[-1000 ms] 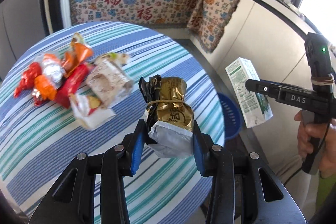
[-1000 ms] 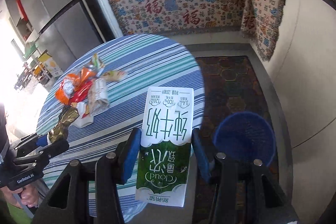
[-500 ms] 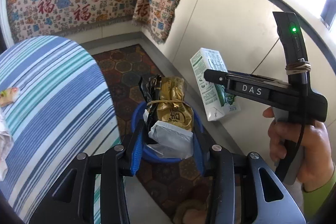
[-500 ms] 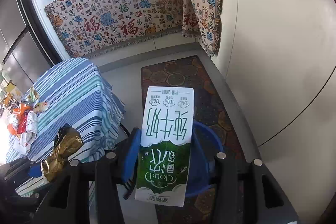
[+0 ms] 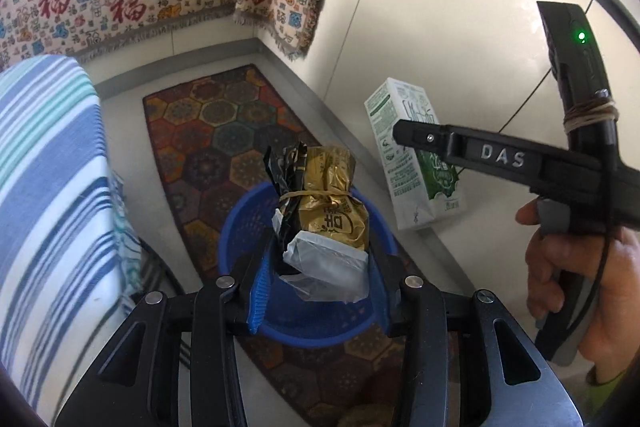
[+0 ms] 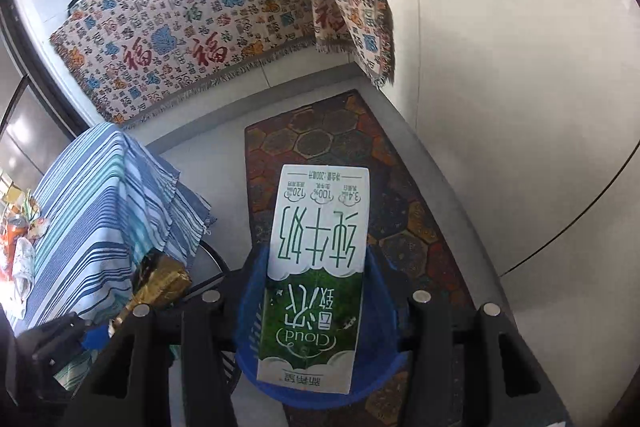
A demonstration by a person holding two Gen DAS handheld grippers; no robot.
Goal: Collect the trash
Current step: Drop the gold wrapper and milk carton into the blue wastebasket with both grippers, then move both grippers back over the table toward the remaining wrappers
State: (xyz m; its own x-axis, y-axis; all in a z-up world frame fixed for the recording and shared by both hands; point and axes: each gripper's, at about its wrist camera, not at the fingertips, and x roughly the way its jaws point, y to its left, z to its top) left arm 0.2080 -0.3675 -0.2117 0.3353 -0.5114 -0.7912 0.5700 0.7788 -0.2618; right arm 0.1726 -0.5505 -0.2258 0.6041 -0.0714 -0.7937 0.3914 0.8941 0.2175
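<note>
Both grippers now hang off the striped table (image 5: 48, 187), over the blue basket (image 5: 240, 227): left gripper (image 5: 320, 279) carrying the gold packet (image 5: 332, 211), right gripper (image 6: 316, 291) the milk carton (image 6: 316, 267).

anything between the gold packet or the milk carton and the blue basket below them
Nothing visible. The gold packet hangs over the open blue basket, and the milk carton hangs above it too; only air shows between them and the basket's mouth.

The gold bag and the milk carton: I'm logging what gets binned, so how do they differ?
The gold bag is crinkled foil tied with a band; the milk carton is a rigid green-and-white box. The bag sits in the left tongs, the carton in the right tongs. Both are clamped and held above the blue basket.
</note>
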